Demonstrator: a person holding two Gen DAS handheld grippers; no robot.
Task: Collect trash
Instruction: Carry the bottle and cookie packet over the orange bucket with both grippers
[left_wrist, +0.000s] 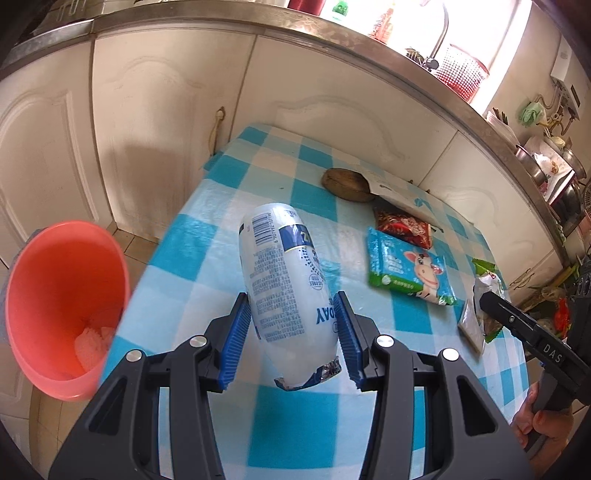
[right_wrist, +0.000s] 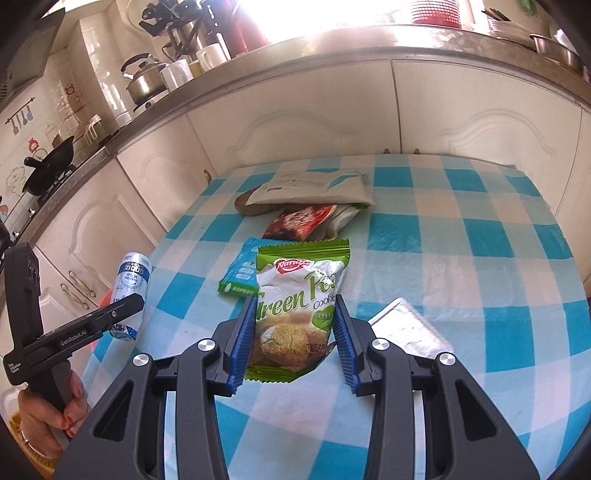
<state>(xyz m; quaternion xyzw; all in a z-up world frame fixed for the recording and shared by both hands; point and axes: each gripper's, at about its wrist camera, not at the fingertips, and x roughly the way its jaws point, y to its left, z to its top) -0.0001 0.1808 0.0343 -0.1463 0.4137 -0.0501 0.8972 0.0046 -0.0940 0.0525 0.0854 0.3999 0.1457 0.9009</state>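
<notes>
Two wrappers are held: a white one (left_wrist: 288, 295) in left fingers (left_wrist: 293, 341), a green one (right_wrist: 295, 314) in right fingers (right_wrist: 295, 341).

My left gripper (left_wrist: 293, 332) points forward and downward, its blue ribbed fingers (left_wrist: 236, 341) pressed on both sides of a white wrapper (left_wrist: 286, 291). My right gripper (right_wrist: 295, 341) tilts down likewise, its fingers (right_wrist: 242, 343) clamped on a green cookie packet (right_wrist: 295, 314). My left hand (right_wrist: 48, 424) grips its black handle low, and my right hand (left_wrist: 543, 424) does the same.
</notes>
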